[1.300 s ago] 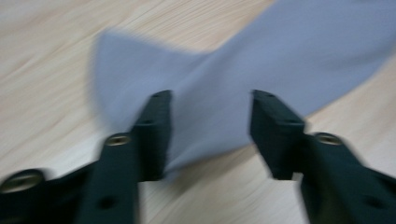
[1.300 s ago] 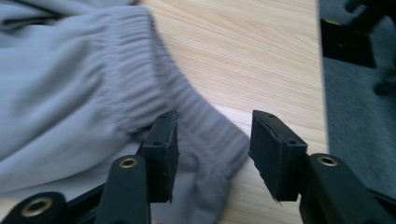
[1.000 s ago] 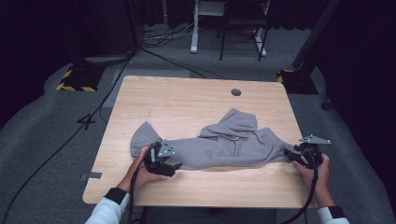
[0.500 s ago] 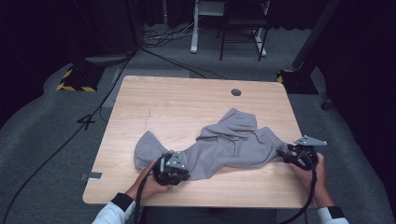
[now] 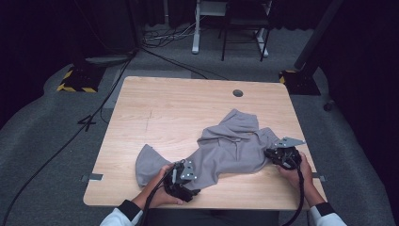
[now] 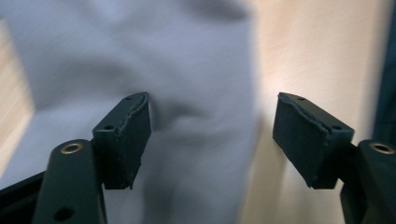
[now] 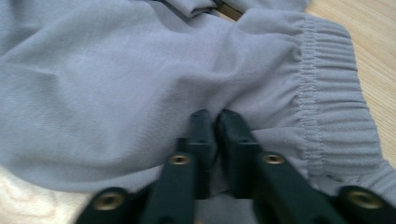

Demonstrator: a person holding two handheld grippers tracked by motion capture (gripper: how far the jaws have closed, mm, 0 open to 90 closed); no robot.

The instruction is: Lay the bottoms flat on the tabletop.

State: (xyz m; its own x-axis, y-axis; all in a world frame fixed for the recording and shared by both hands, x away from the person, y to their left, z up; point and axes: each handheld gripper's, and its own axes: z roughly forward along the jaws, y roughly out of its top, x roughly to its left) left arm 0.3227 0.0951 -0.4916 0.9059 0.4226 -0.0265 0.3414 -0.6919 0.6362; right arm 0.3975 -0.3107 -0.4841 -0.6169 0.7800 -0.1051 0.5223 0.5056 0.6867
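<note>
Across the near half of the wooden table (image 5: 155,106) a grey hooded sweatshirt (image 5: 230,148) lies crumpled, its hood toward twelve o'clock and one sleeve trailing out toward eight o'clock. At about four o'clock of the garment the right gripper (image 7: 215,122) has its jaws pressed together on a fold of cloth just beside the ribbed cuff (image 7: 334,116). At about seven o'clock the left gripper (image 6: 212,133) hangs over the fabric with its jaws spread wide, one over grey cloth, the other over bare wood, gripping nothing.
</note>
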